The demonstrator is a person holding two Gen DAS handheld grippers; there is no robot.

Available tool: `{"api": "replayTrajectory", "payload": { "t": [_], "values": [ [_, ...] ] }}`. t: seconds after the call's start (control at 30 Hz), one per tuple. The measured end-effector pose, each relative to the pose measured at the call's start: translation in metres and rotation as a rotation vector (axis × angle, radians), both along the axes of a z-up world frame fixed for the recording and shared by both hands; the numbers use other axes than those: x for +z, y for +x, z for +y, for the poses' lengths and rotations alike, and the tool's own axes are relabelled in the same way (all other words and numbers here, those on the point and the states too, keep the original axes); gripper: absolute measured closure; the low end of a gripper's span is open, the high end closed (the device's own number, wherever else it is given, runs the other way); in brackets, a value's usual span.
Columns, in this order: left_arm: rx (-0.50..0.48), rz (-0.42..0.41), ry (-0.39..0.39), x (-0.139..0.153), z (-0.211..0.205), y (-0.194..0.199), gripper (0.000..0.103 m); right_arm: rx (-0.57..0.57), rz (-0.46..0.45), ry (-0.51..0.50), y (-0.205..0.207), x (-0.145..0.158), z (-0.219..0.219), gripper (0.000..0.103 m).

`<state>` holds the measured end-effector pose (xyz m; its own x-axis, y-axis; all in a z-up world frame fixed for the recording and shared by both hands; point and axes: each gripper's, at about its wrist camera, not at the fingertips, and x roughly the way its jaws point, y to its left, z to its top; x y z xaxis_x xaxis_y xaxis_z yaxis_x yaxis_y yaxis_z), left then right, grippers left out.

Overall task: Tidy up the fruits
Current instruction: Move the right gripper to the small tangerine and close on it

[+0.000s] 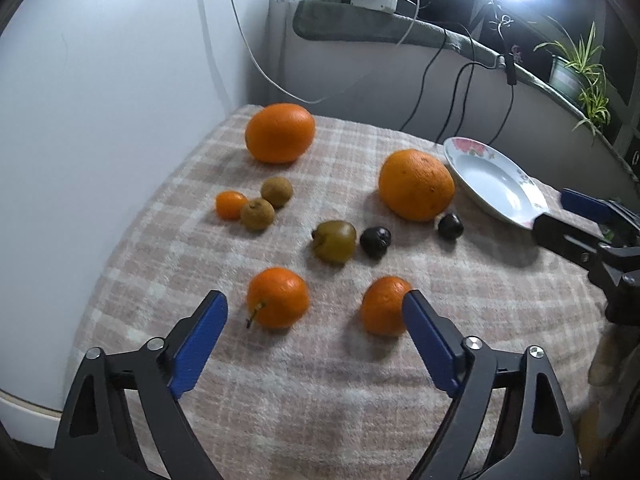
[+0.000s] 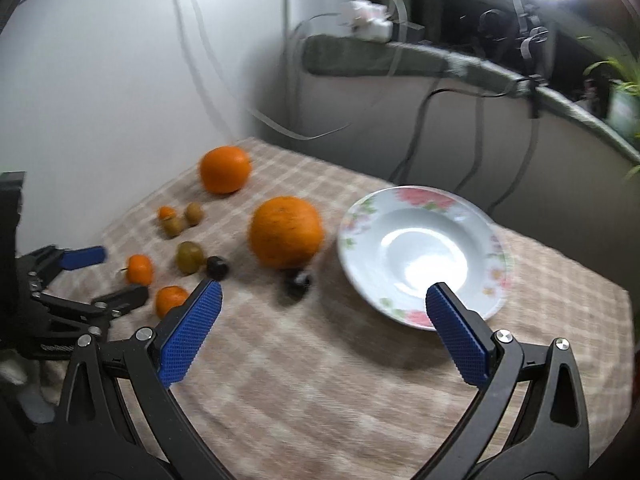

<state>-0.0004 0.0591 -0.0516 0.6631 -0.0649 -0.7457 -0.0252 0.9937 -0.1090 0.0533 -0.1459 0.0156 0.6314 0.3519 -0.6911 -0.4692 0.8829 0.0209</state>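
Orange-skinned small mandarin with a stem [image 1: 277, 297] looks light, firm (slightly slick); left gripper [image 1: 316, 306], fingers apart, should pinch its sides.

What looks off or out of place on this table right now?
Nothing spilled or damaged. The plate is empty, while all the fruit, including the big orange beside it, lies scattered on the checked cloth. Both grippers are open and empty.

Between our left fingers [image 1: 208, 332] sits one mandarin [image 1: 277, 297]; a second [image 1: 383, 305] touches the right finger. Ahead lie a kiwi [image 1: 335, 241] and two plums [image 1: 375, 242], further two oranges [image 1: 416, 185]. Beyond our right fingers [image 2: 456, 336] rests the plate [image 2: 420, 256], on the cloth [image 2: 320, 380].
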Motion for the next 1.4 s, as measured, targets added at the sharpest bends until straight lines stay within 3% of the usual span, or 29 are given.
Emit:
{"api": "replayTrajectory", "payload": {
  "t": [0.13,0.4,0.67,0.87,1.13,1.23,1.4],
  "values": [
    [-0.025,0.027,-0.031,-0.006,-0.002,-0.003,0.023,0.057,0.042,0.005,0.003,-0.009,0.012,0.000],
    [0.017,0.027,-0.059,-0.008,0.015,-0.008,0.026,0.140,0.163,0.076,0.009,-0.025,0.033,0.000],
    [0.063,0.025,-0.086,-0.009,0.037,-0.004,0.036,0.179,0.243,0.104,0.010,-0.040,0.046,0.014],
    [0.053,0.032,-0.108,-0.012,0.040,0.004,0.040,0.218,0.269,0.102,0.006,-0.047,0.056,0.026],
    [0.050,0.075,-0.166,-0.021,0.044,0.015,0.050,0.260,0.267,0.066,0.001,-0.052,0.075,0.026],
    [0.036,0.084,-0.157,-0.022,0.040,0.017,0.062,0.268,0.257,0.025,-0.001,-0.056,0.083,0.027],
    [0.008,0.093,-0.123,-0.023,0.034,0.018,0.066,0.293,0.251,-0.018,-0.005,-0.062,0.093,0.036]
  ]
}}
